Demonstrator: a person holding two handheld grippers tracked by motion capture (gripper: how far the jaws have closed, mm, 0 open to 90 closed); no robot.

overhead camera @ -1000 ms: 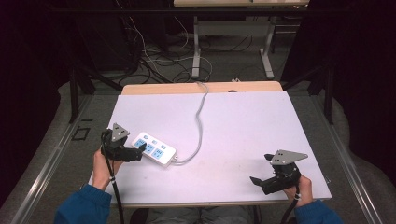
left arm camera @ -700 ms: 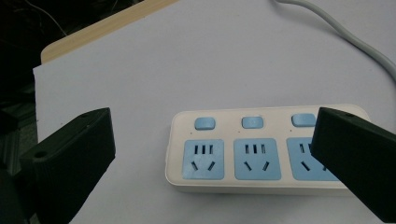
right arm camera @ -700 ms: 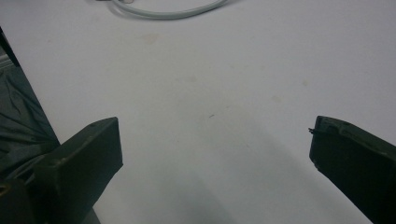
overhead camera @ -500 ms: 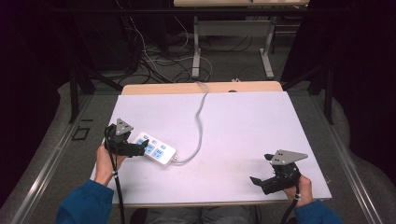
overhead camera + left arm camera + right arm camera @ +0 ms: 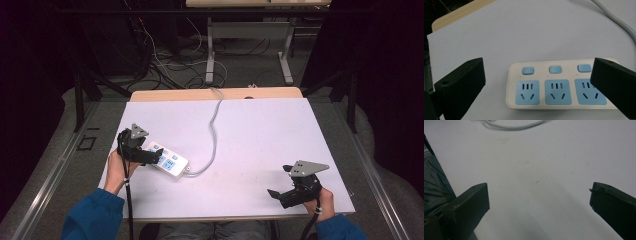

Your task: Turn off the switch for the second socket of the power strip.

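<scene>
Two claws are held over a white tabletop (image 5: 260, 135), whose wooden far edge is seen at 12 o'clock. Beyond it, a grey floor (image 5: 240, 70) is strewn with dark cables (image 5: 160, 65), and the legs of another table (image 5: 210, 55) are seen against a dark room.

At 9 o'clock on the tabletop, the left claw (image 5: 156, 159) is gripped in a hand (image 5: 120, 167) with a blue sleeve (image 5: 95, 215), its grey plate uppermost and its jaws pointed toward 3 o'clock. In the left gripper view, the jaws are spread wide and set at either side of a white power strip (image 5: 560, 85), with clear gaps left on both sides; nothing is held. Three blue sockets and three blue switches are shown on the strip's face. A grey cord (image 5: 214, 130) is led from the strip's 3 o'clock end in a curve toward 12 o'clock and over the far edge.

At 5 o'clock, the right claw (image 5: 276, 194) is held by the other hand (image 5: 320, 200), aimed toward 9 o'clock. Its jaws are spread wide above bare, faintly stained tabletop, well apart from the strip.
</scene>
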